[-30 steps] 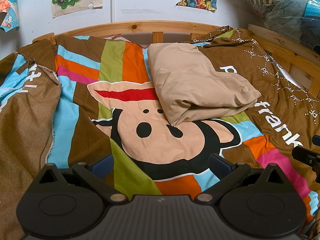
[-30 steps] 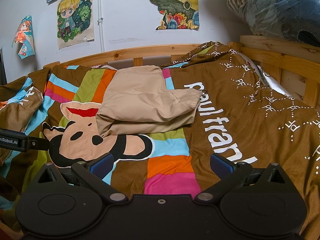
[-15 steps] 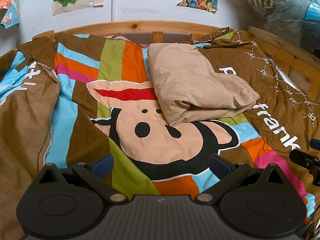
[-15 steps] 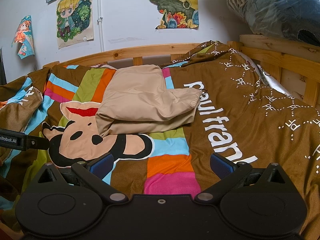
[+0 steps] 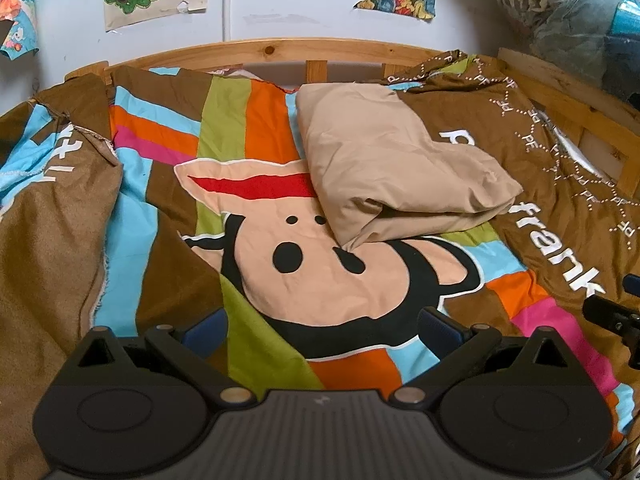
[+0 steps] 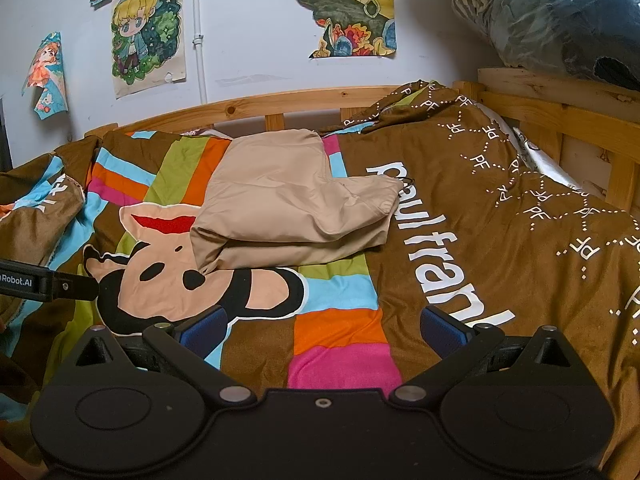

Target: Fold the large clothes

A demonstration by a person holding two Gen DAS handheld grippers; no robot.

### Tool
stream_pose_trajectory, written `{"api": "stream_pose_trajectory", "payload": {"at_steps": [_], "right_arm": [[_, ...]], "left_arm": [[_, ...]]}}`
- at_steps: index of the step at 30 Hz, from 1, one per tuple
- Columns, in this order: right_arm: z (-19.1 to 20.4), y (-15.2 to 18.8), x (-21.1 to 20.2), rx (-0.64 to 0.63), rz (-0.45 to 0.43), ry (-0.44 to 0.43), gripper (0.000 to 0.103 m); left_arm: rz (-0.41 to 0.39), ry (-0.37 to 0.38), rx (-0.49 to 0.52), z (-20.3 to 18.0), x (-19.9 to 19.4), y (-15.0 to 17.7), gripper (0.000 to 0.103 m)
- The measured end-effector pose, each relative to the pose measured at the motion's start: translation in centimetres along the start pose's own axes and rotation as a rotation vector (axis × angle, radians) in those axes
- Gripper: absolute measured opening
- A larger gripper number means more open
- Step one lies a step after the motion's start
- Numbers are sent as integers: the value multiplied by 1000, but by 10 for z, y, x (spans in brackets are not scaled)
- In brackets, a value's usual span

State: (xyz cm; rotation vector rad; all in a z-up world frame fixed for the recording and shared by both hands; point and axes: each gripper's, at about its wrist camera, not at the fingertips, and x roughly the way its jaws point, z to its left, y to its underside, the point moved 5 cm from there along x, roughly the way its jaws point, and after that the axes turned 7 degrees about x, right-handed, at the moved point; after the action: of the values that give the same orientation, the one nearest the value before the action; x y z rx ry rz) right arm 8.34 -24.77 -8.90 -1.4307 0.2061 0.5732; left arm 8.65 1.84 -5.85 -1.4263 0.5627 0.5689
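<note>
Tan garment (image 5: 396, 176), folded into a thick, layered bundle, lies on the big striped bedspread (image 5: 160, 216) just beyond the cartoon monkey face (image 5: 320, 264) printed there, its near corner overlapping the top of that face and its far edge reaching toward the wooden bed rail (image 5: 264, 46); from the right wrist view the same bundle (image 6: 292, 208) sits between the monkey face and the white lettering on the brown half of the cover. Over the last second almost nothing has moved: the bundle keeps the same shape and place, and the views only drift slightly, the left one sliding so that the other tool shows a little lower at its right edge. Judging from that, the folding looks essentially finished and the person seems to be pausing or backing off, not starting another fold, though the open flap at the near end might yet want tucking. Posters (image 6: 148, 36) hang on the wall behind the rail, and bagged bedding (image 6: 552, 12) is piled past the rail's right end. Both tools hover low over the near part of the bedspread, well short of the garment, pointing toward the rail, touching nothing. The left gripper (image 5: 322, 326) has its jaws wide apart and empty, blue pads over the monkey's chin; the right gripper (image 6: 322, 326) is likewise spread and empty above the orange and pink stripes
</note>
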Motion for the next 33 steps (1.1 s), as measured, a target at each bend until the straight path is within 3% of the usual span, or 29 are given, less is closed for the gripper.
{"api": "stream_pose_trajectory", "payload": {"at_steps": [4, 33], "right_arm": [[0, 1, 0, 0, 0, 0, 102], [-1, 0, 0, 0, 3, 0, 102]], "left_arm": [[23, -35, 20, 2, 0, -2, 102], [10, -26, 53, 2, -3, -5, 102]]}}
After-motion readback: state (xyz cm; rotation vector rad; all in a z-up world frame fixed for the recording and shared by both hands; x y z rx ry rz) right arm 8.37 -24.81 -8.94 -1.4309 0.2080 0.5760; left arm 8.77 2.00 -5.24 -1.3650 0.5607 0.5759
